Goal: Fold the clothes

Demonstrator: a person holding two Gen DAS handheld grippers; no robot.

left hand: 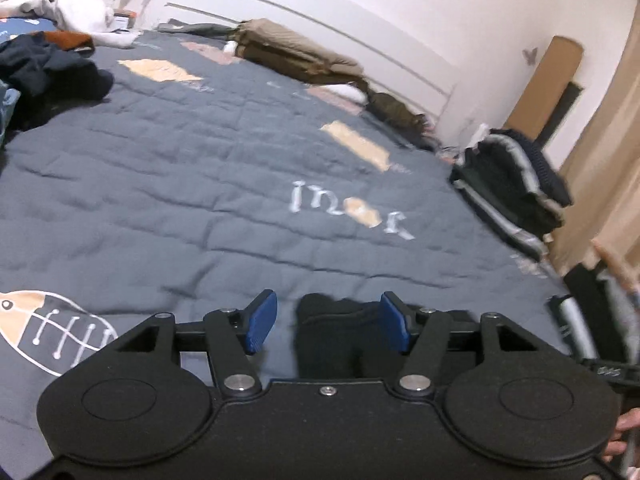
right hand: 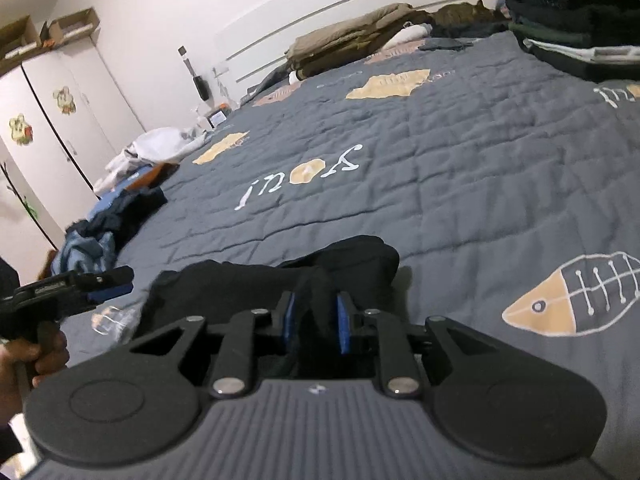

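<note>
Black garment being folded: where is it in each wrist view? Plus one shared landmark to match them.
Left wrist: black garment at bottom centre, between the open pads of the left gripper.
Right wrist: black garment at lower centre, a fold of it between the right gripper pads.
Shared landmark: stack of folded clothes at the quilt's edge.

Soft, even indoor light fills both views, with a pinkish cast on the white wall [left hand: 460, 8] and only a faint shadow beside the black garment [right hand: 360, 256]. The fisheye bends the headboard [left hand: 320, 36] and darkens the corners. Motion blur smears the left wrist view, worst at the folded stack [left hand: 516, 184] and curtain [left hand: 600, 160]; the right wrist view is sharper.
</note>
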